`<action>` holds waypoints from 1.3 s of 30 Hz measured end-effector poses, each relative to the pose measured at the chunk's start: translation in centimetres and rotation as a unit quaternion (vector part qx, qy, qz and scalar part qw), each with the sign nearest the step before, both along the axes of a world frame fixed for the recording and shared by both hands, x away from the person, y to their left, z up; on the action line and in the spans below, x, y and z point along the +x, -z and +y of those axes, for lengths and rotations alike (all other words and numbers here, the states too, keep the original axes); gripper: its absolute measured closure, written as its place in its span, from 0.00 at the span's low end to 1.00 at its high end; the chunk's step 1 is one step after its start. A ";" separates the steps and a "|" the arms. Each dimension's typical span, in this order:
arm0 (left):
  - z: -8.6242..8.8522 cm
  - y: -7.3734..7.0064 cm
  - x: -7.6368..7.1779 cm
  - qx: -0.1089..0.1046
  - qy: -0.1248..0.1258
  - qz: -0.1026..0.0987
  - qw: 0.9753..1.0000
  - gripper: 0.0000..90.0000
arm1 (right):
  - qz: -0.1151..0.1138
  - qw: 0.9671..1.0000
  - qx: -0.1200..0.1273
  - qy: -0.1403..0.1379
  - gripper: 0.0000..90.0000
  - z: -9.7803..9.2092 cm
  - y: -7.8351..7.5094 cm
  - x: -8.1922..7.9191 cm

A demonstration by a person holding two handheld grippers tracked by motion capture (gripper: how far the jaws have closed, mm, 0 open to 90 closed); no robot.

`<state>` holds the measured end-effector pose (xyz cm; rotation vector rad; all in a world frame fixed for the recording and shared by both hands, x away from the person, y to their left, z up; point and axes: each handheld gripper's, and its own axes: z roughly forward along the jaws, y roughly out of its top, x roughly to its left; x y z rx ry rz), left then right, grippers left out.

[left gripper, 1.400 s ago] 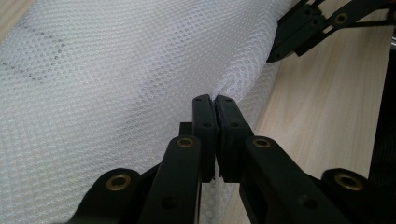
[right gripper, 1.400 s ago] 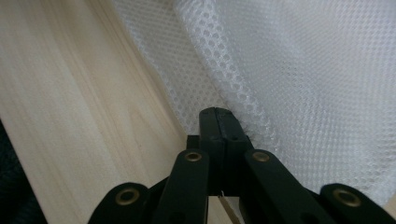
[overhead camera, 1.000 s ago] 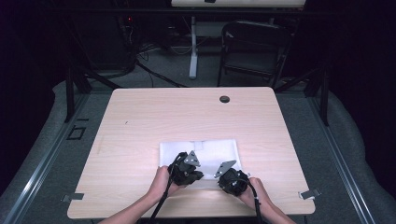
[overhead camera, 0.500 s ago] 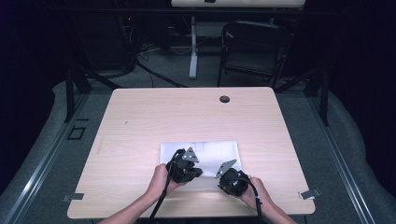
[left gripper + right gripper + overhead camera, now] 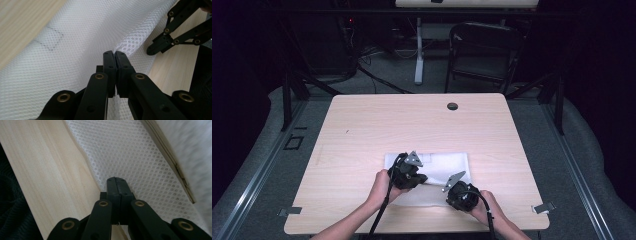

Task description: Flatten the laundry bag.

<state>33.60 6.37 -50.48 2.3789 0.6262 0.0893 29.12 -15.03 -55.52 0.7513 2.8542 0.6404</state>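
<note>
- A white mesh laundry bag (image 5: 437,167) lies flat on the near half of the wooden counter (image 5: 362,130), a little right of the middle and close to the near edge.
- The left gripper (image 5: 418,179) sits over the bag's near-left part, held by the person's left hand (image 5: 381,186); its grey three-cornered plate points toward the far side.
- In the left gripper view the left gripper (image 5: 115,55) has its fingers (image 5: 109,65) pressed together, with a raised fold of the mesh pinched between them; the fabric puckers upward right at the tips.
- The right gripper (image 5: 453,187) sits at the bag's near-right corner, held by the right hand (image 5: 489,205), just right of the left gripper and a little nearer.
- In the right gripper view the right gripper (image 5: 115,180) has its fingers (image 5: 111,190) closed tight on the edge of the mesh, just where the fabric meets the bare wood.
- A zipper seam (image 5: 172,162) runs diagonally across the bag, to the right of those fingers in that view.
- In the left gripper view a faint grey stitched rectangle (image 5: 51,37) shows through the mesh, and the right gripper (image 5: 152,48) appears at the upper right, low over the bag's edge.
- A small dark round grommet (image 5: 452,106) sits in the counter near its far edge, well apart from the bag.
- A dark folding chair (image 5: 484,52) stands on the floor beyond the counter.
</note>
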 end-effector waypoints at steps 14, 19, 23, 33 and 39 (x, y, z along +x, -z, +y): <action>0.2 -3.3 1.5 0.024 -0.002 -0.039 0.999 0.98 | 0.007 1.000 0.001 -0.005 1.00 -0.1 0.0 -0.3; 0.1 -4.3 2.2 0.034 -0.004 -0.050 0.998 0.98 | 0.014 1.000 -0.002 -0.008 1.00 -0.2 -0.1 -0.3; 0.1 -4.9 2.6 0.039 -0.005 -0.056 0.998 0.98 | 0.015 1.000 0.002 -0.007 1.00 -0.2 0.0 -0.4; 0.2 -5.6 3.3 0.044 -0.012 -0.064 0.997 0.98 | 0.020 1.000 -0.005 -0.011 1.00 -0.2 -0.2 -0.6; 0.3 -6.1 3.7 0.048 -0.017 -0.068 0.996 0.98 | 0.026 1.000 -0.001 -0.011 1.00 -0.2 -0.1 -0.7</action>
